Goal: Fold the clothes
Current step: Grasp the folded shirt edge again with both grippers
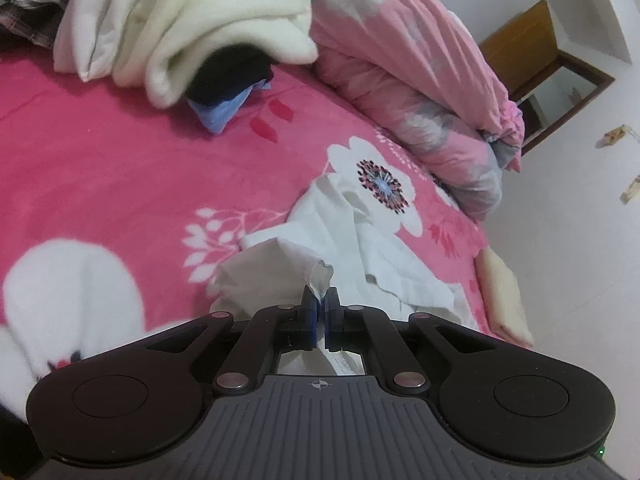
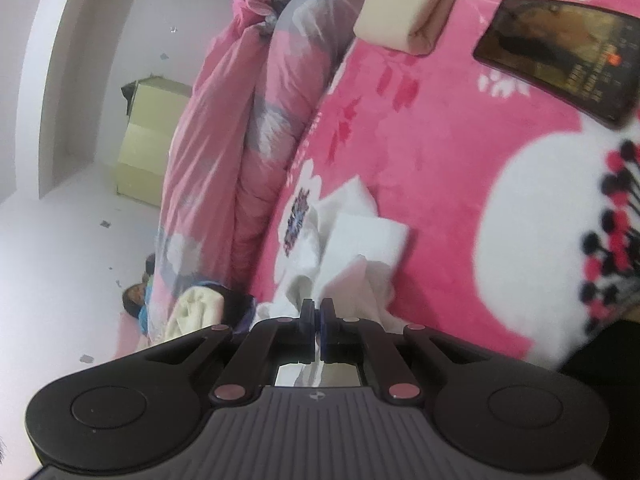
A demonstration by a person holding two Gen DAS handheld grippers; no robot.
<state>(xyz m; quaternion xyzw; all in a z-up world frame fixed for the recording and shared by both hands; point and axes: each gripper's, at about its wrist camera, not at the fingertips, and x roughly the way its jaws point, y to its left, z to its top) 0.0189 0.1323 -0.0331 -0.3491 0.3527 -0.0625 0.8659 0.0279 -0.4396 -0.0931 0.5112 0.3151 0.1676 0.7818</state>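
Both sets of fingers, left gripper point(image 1: 320, 300) and right gripper point(image 2: 318, 307), pinch tight on the white garment point(image 1: 344, 240).

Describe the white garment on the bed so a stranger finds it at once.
On the pink flowered blanket, look near the rolled pink-and-grey quilt. The thin crumpled white cloth garment lies flat there, unlike the thick cream fleece piled further off.

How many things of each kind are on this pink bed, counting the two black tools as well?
Grippers, left and right, both shut on the white garment: 2
White garment: 1
Rolled pink-and-grey quilt: 1
Folded beige cloth: 1
Dark phone: 1
Heap of unfolded clothes: 1
Total: 7
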